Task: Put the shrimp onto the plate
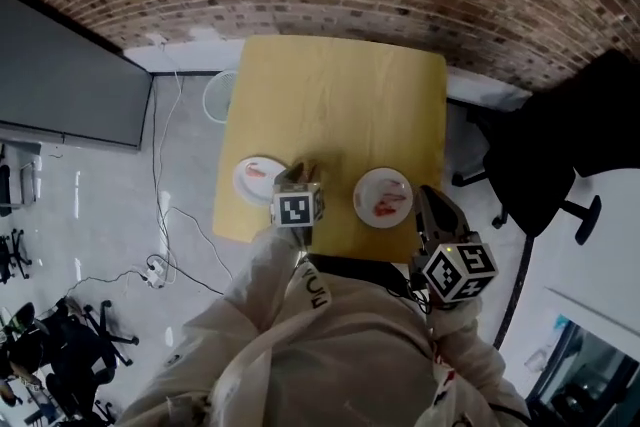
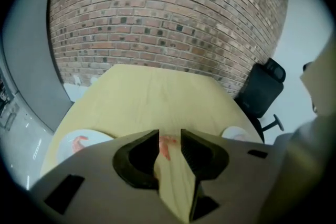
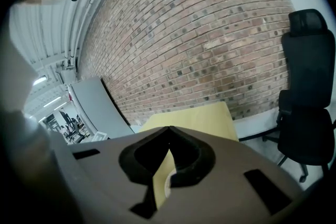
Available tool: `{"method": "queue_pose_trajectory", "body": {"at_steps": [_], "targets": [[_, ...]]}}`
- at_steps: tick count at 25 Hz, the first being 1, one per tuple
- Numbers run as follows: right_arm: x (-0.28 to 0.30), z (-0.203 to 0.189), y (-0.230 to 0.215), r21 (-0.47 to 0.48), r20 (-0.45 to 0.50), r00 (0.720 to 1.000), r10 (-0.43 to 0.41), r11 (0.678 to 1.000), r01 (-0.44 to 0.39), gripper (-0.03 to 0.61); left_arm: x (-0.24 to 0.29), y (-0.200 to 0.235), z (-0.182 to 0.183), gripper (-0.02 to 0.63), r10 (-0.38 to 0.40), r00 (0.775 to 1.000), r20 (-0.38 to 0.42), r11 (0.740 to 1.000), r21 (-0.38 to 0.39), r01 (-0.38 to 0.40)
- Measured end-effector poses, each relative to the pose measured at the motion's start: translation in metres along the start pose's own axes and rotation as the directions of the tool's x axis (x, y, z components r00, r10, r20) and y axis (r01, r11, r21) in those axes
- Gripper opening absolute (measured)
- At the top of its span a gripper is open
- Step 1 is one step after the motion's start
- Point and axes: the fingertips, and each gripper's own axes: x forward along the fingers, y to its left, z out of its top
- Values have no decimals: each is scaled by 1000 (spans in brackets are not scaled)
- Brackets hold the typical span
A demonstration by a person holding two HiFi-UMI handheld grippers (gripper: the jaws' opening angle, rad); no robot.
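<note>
The left claw (image 2: pixel 169 134) stands partly open. A shrimp (image 2: pixel 165 145) shows in the gap at its tips, close against the left-hand jaw, with bare counter (image 2: pixel 152 97) visible on the other side. The pads do not look to press it. I cannot tell whether it lies on the wood or clings to that one jaw.

That is the main risk, as I judge it. If the left claw lifts or swings before both pads bite, the shrimp is left lying there or drops short of a plate. It is small and curved, and probably slick. Closing off-centre could also squeeze it sideways out of the gap or shove it along the wood.

Near the left claw, on its left, sits the left plate (image 2: pixel 100 137), with a second shrimp (image 2: pixel 80 141) on it. Near on its right is the right plate (image 1: pixel 372 178), with a third shrimp (image 1: pixel 387 206). A low carry toward either plate could clip its rim. That might slide the plate, which looks light, or knock off the shrimp lying there.

Further right of the left claw, past the right plate, the right claw (image 3: pixel 168 128) is closed tip to tip on nothing. If it swings inward it could cross the left claw's path or nudge the right plate.
</note>
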Motion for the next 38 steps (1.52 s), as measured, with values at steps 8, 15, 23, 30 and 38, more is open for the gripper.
{"method": "queue_pose_trajectory", "body": {"at_steps": [8, 15, 23, 30, 38], "targets": [[-40, -7, -52, 54, 18, 996, -83, 995, 82, 23, 22, -50, -13, 130, -24, 999, -34, 1000, 19, 25], [-41, -3, -62, 55, 17, 998, -67, 996, 66, 23, 30, -41, -20, 132, 32, 997, -72, 999, 20, -31], [-37, -2, -69, 41, -3, 998, -58, 997, 58, 23, 46, -30, -20, 153, 76, 993, -96, 997, 0, -76], [-30, 1, -76, 30, -16, 998, -56, 998, 57, 23, 58, -29, -23, 163, 75, 991, -114, 996, -44, -80], [-20, 3, -78, 24, -31, 999, -45, 999, 45, 23, 63, -23, -22, 163, 103, 986, -127, 993, -43, -109]]}}
